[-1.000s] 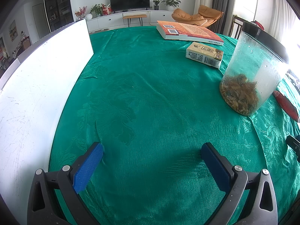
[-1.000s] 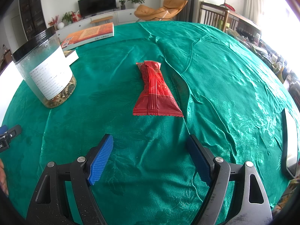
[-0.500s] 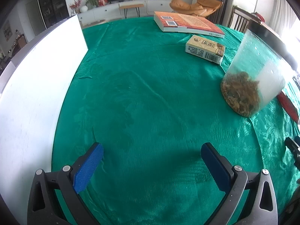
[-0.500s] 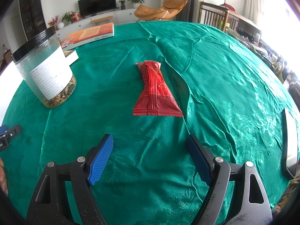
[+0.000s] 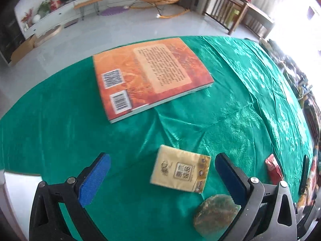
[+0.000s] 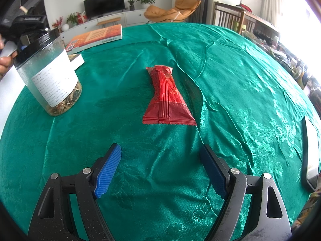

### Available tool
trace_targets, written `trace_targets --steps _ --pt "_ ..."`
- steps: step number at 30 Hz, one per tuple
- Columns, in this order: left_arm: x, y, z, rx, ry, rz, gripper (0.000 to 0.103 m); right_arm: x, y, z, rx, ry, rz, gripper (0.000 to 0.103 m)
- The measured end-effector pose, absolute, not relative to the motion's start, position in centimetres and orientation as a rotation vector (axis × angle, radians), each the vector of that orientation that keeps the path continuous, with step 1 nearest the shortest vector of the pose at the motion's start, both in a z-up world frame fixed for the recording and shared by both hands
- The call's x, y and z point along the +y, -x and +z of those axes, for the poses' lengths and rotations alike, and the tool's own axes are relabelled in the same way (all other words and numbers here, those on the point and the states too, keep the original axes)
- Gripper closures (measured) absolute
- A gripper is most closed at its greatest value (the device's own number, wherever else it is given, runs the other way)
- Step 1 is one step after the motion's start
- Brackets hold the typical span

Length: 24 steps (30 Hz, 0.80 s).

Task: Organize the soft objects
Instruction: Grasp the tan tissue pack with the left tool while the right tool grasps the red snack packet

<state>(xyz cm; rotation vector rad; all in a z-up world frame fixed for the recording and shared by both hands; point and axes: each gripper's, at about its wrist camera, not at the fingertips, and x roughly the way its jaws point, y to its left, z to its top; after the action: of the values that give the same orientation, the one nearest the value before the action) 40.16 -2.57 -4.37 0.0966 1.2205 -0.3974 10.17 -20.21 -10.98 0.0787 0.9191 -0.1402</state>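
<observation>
Daylight floods in from the window side, to the right of the orange book (image 5: 148, 74); upper-right corners of both views blow out to white. Left wrist view is soft w/ motion blur: text on the book cover and the pale tissue packet (image 5: 180, 169) below it is smeared, unreadable. Right wrist view is sharper; red snack packet (image 6: 167, 97) crisp. Green tablecloth (image 6: 240, 104) shows sheen on its folds right of the book and only soft shadows. Strong fisheye bending and dark vignette at edges. The blurry mottled disc below the packet is probably a jar bottom.
</observation>
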Motion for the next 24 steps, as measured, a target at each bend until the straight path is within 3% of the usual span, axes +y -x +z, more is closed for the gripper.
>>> trace_targets --steps 7,12,15,17,24 --pt "-9.3 -40.5 -8.2 1.293 -0.474 -0.513 0.000 -20.2 -10.2 -11.0 0.919 -0.079 -0.140 0.018" --pt "-9.1 -40.5 -10.9 1.359 -0.571 -0.479 0.000 -20.2 -10.2 -11.0 0.918 -0.079 -0.140 0.018" --pt "-6.1 -40.9 -10.9 1.347 -0.422 -0.442 0.004 -20.2 -10.2 -11.0 0.918 -0.079 -0.140 0.018" --pt "-3.5 -40.6 -10.2 1.312 -0.309 -0.424 0.030 -20.2 -10.2 -11.0 0.918 -0.079 -0.140 0.018" --pt "5.8 -32.6 -10.2 1.335 -0.156 -0.175 0.027 -20.2 -10.1 -10.9 0.917 -0.079 -0.139 0.018"
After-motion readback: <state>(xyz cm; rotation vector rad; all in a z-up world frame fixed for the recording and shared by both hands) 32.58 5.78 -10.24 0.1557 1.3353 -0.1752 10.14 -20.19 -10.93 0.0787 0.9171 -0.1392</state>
